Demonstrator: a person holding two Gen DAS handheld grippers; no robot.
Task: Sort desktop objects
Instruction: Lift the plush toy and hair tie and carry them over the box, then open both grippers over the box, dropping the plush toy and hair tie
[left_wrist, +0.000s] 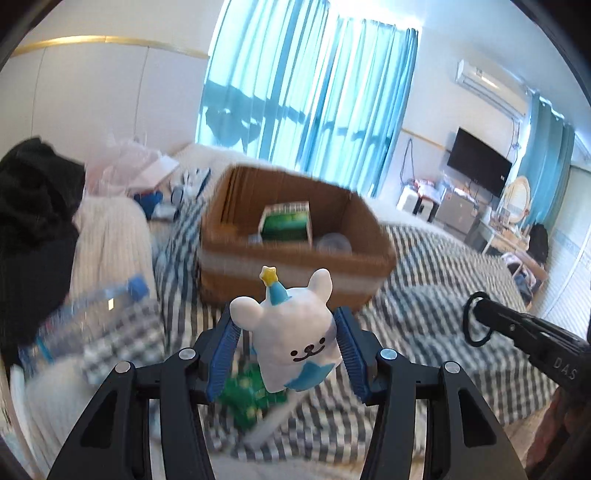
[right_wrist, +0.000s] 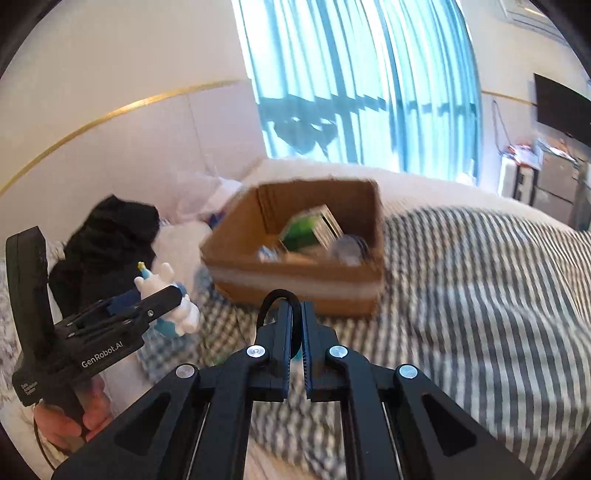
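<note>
My left gripper (left_wrist: 286, 328) is shut on a white bear figurine (left_wrist: 295, 332) with a blue star hat, held above the striped bed. It also shows in the right wrist view (right_wrist: 166, 295), left of the box. My right gripper (right_wrist: 294, 314) is shut on a black hair tie (right_wrist: 275, 299); it shows in the left wrist view (left_wrist: 476, 317) at the right. An open cardboard box (left_wrist: 295, 266) sits ahead on the bed, holding a green packet (left_wrist: 286, 221) and a clear round item (left_wrist: 334, 242). The box also shows in the right wrist view (right_wrist: 295, 280).
A clear water bottle (left_wrist: 88, 314) with a blue cap lies at left. A green item (left_wrist: 247, 398) lies on the striped bedcover (left_wrist: 443, 295) under my left gripper. Black clothing (left_wrist: 33, 199) and a white pillow (left_wrist: 110, 236) sit at left. Curtains and a TV (left_wrist: 478, 166) stand behind.
</note>
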